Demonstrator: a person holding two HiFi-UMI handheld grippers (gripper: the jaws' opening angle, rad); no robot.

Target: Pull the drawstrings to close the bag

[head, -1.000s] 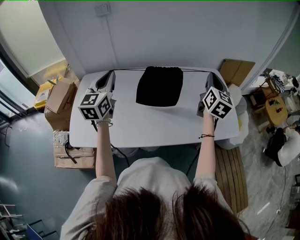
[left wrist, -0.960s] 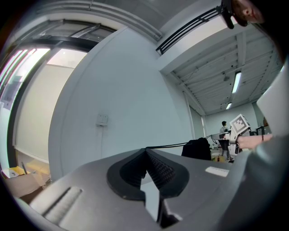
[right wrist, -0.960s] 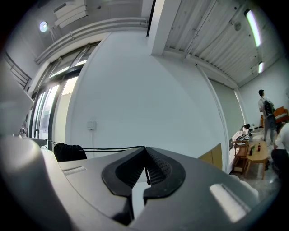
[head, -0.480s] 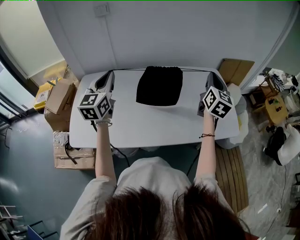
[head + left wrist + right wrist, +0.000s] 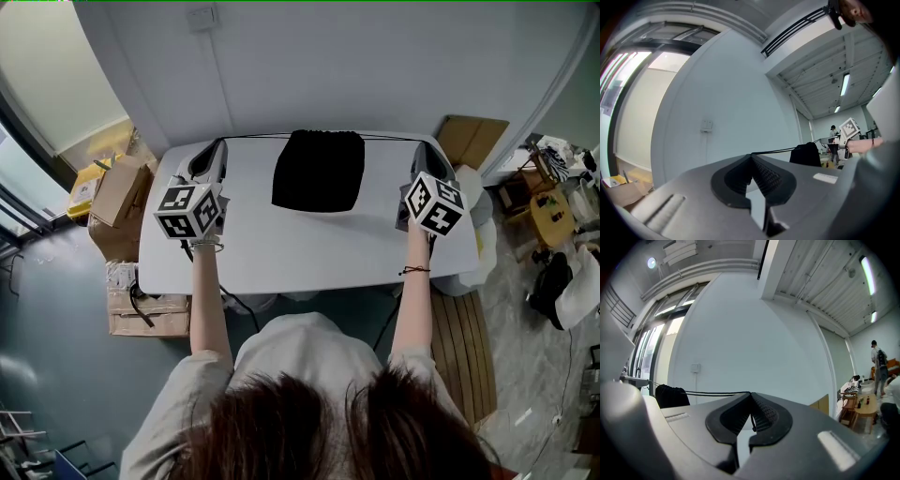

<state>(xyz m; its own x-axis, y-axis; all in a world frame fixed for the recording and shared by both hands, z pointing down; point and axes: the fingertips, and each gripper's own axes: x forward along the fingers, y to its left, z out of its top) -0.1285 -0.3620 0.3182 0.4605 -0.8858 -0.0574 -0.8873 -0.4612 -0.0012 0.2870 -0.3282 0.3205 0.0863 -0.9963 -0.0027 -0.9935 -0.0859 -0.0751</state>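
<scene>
on the far half of the flat white table [image 5: 281, 246], right in the middle: a soft black cloth bag [image 5: 319, 172], lying flat, top edge at the far side

out from the top of the bag, a left thin black string [image 5: 258, 138] and a right thin black string [image 5: 389, 140], both pulled tight and straight along the far edge of the table

at the far left corner, the left grey gripper [image 5: 222, 143], jaws squeezed together, pinching the left thin black string between the pads

at the far right corner, the right grey gripper [image 5: 418, 146], jaws squeezed together too, pinching the right thin black string

both grippers well apart from the bag, one on each side

brown cardboard boxes [image 5: 120, 192] on the floor beside the table
</scene>
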